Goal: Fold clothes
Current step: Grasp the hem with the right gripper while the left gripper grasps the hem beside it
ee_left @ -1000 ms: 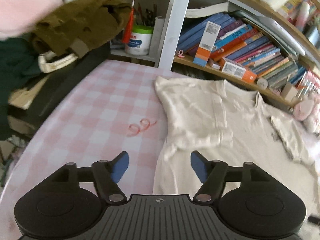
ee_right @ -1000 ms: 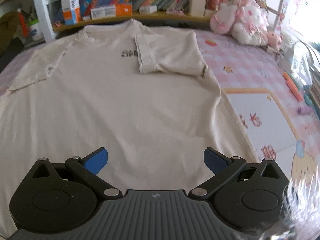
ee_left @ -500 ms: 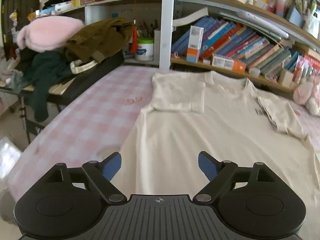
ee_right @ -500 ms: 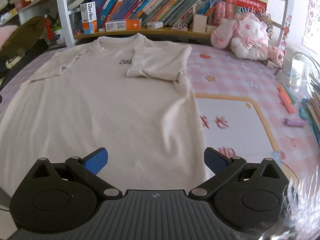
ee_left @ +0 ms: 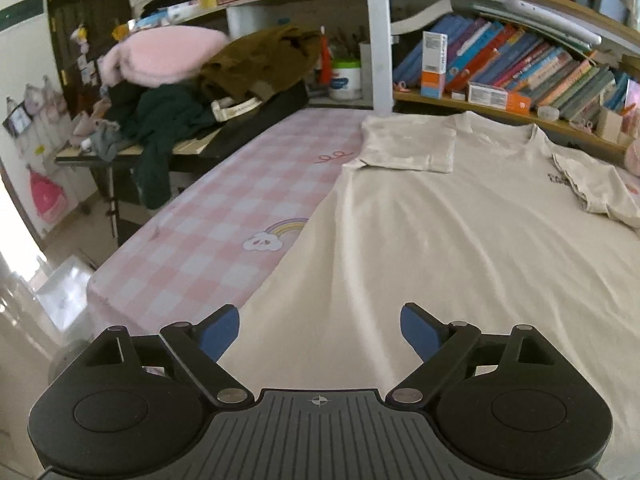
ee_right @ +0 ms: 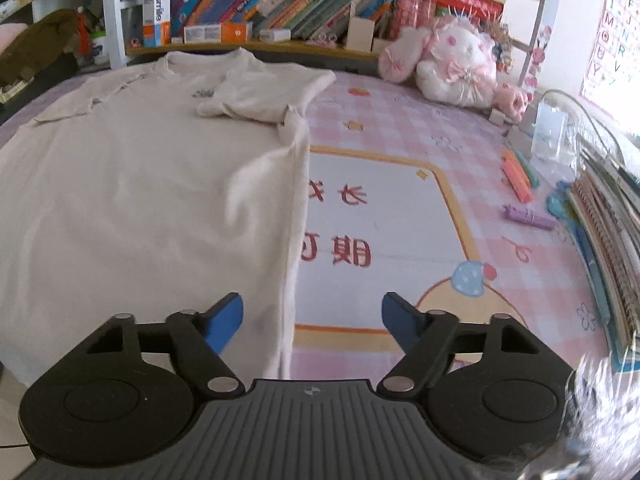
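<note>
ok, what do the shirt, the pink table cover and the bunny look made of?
T-shirt: thin cream knit, probably cotton; matte, with soft wrinkles.
Table cover: smooth printed pink check, likely vinyl or coated cloth; it lies flat, with a faint sheen.
Bunny: pink and white plush, with fuzzy pile and frilly bows.

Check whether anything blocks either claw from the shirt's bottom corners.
Nothing visible does. The left claw hangs open over the cream T-shirt at its left hem edge. The right claw, jaws just closing but gripping nothing, straddles the right hem edge. Both sleeves are already folded in.
</note>
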